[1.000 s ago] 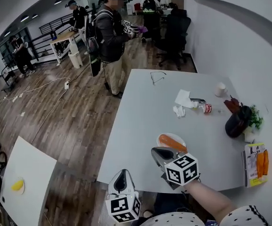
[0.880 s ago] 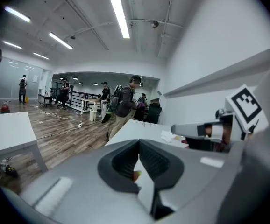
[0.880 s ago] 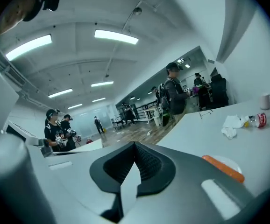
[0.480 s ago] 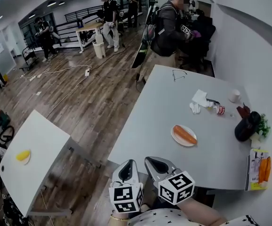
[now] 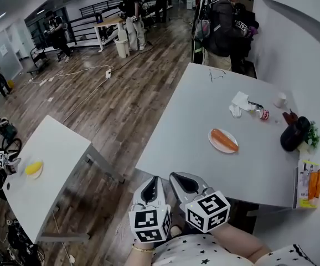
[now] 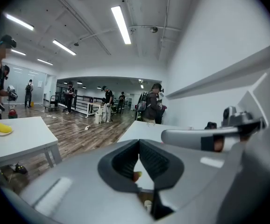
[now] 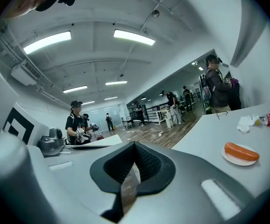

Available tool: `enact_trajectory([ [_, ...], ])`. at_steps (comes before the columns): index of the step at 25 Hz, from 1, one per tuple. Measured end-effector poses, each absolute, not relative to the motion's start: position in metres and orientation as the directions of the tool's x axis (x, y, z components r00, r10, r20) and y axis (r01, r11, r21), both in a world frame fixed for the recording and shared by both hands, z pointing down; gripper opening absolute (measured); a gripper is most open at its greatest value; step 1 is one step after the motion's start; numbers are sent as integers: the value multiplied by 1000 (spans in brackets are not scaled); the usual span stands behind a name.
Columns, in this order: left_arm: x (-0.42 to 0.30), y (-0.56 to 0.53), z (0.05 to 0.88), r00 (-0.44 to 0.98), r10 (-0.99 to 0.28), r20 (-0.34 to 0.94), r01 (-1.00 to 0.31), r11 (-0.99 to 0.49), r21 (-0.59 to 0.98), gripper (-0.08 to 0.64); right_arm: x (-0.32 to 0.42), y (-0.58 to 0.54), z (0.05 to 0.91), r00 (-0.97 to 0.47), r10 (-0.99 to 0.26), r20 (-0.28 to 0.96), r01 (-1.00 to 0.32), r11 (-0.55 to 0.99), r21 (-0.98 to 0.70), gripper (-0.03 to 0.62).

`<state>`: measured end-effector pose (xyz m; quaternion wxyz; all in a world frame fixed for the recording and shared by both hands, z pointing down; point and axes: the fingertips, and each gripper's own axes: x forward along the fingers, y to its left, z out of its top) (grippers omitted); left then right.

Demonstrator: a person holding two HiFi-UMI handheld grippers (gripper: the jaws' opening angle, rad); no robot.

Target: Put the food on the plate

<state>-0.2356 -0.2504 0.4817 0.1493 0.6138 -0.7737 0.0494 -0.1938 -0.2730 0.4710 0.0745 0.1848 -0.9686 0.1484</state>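
pressing together at their tips, the jaws of the left gripper are fully closed with nothing between them. the right gripper is the same: its jaws are closed tight and empty. in the head view the left gripper and right gripper sit side by side, almost touching, low in front of the person's star-print shirt. they are off the near edge of the grey table, above the wood floor.

the food, an orange sausage-shaped piece, lies on the white plate on the grey table, ahead and to the right of both grippers and well apart from them. the right gripper view shows the same food resting across the plate, off to the right of its jaws.

further along the table are crumpled tissues, a small bottle with a red label just beside them, a white cup near the wall, and a pair of glasses towards the far end. a dark pot with green leaves stands at the right edge by the wall, and a packet showing orange pieces lies at the near right corner.

a second, white table stands to the left across the floor, with a yellow item on a small plate. a person in a dark jacket stands at the far end of the grey table, and several other people stand further back in the room.
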Motion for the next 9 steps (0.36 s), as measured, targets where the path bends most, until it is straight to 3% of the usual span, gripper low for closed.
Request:
enact_trajectory([
  [9, -249, -228, 479, -215, -934, 286, -958, 259, 125, 8, -206, -250, 471, -914, -338, 225, -388, 890, -239, -2],
])
